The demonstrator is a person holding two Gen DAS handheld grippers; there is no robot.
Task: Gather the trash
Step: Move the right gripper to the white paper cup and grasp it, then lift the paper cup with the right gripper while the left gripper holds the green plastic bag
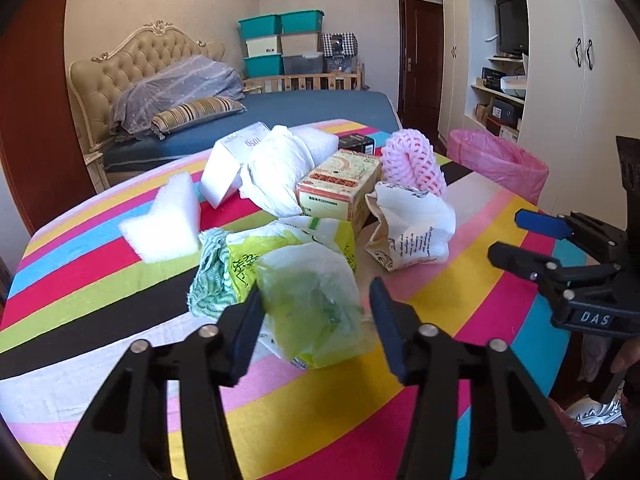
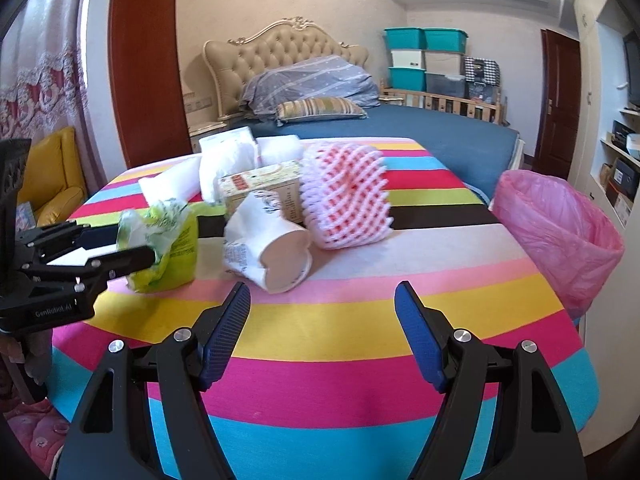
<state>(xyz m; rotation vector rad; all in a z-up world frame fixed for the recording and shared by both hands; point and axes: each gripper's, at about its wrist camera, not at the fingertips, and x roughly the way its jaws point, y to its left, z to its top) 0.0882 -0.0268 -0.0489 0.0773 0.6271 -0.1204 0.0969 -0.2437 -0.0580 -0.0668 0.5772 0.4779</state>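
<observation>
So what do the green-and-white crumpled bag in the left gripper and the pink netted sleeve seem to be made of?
Green-and-white crumpled bag: thin plastic film, likely; translucent, glossy, wrinkled. Pink netted sleeve: soft foam mesh, apparently; puffy matte strands in an open lattice, like fruit padding.

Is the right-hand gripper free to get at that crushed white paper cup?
Probably yes. The right gripper is open and empty, with only bare striped tablecloth between it and the cup. The left gripper is off to the side, on the green bag.

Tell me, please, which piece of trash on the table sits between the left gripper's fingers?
The crumpled yellow-green plastic bag, nearest the left gripper; the paper cup, box and pink foam net lie farther back.
</observation>
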